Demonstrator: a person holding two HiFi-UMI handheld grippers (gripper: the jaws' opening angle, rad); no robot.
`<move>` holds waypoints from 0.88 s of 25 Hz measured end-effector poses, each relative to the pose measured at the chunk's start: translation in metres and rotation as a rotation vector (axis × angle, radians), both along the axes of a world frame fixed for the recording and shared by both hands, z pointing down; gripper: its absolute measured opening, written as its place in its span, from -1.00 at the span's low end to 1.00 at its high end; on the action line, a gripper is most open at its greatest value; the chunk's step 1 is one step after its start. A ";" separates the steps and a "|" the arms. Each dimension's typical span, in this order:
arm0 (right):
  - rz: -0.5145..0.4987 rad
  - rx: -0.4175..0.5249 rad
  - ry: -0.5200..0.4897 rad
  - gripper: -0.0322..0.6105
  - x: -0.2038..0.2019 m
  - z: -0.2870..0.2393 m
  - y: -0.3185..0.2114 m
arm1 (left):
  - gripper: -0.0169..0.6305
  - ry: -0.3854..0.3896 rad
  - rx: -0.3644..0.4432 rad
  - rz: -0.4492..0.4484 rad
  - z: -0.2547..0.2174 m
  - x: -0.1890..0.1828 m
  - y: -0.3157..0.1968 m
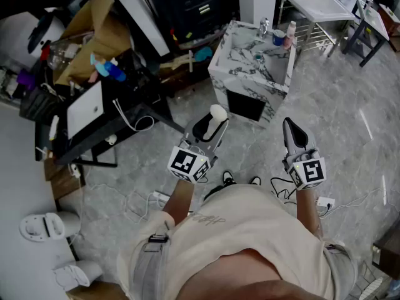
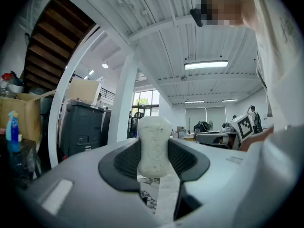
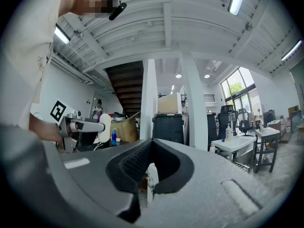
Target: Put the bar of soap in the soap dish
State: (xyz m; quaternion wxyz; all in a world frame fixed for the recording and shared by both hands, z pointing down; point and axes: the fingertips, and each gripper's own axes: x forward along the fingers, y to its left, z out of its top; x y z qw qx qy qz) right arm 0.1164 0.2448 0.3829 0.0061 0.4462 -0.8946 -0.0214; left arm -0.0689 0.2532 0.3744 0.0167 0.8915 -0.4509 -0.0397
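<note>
Two hand-held grippers held level; soap in carry, dish not yet reached.
Jaws of the left hand-held gripper (image 1: pixel 210 129) clamp the white bar of soap (image 2: pixel 154 144) at its narrow waist, bar upright. The right hand-held gripper (image 1: pixel 292 133) is closed on nothing. Well ahead stands the marble sink unit (image 1: pixel 226 55); the soap dish cannot be picked out on it. Risk: the slick bar may slip or pivot between the pads. No legible writing, only square markers on the cubes.

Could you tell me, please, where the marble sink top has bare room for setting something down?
The near left stretch of the marble sink top, beside the front edge, looks bare. Its back rim is crowded: a tap, a blue cup and a pink bottle stand close together there.
</note>
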 end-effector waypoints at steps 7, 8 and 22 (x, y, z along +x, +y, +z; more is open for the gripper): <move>-0.006 0.016 0.017 -0.92 -0.022 -0.001 -0.003 | -0.34 0.011 -0.005 0.001 0.002 -0.023 0.001; -0.008 0.019 0.019 -0.92 -0.027 -0.001 -0.004 | -0.34 0.012 -0.006 0.001 0.003 -0.028 0.000; 0.083 -0.055 0.035 -0.91 -0.054 0.020 -0.009 | -0.34 0.066 -0.072 0.021 0.039 -0.076 -0.009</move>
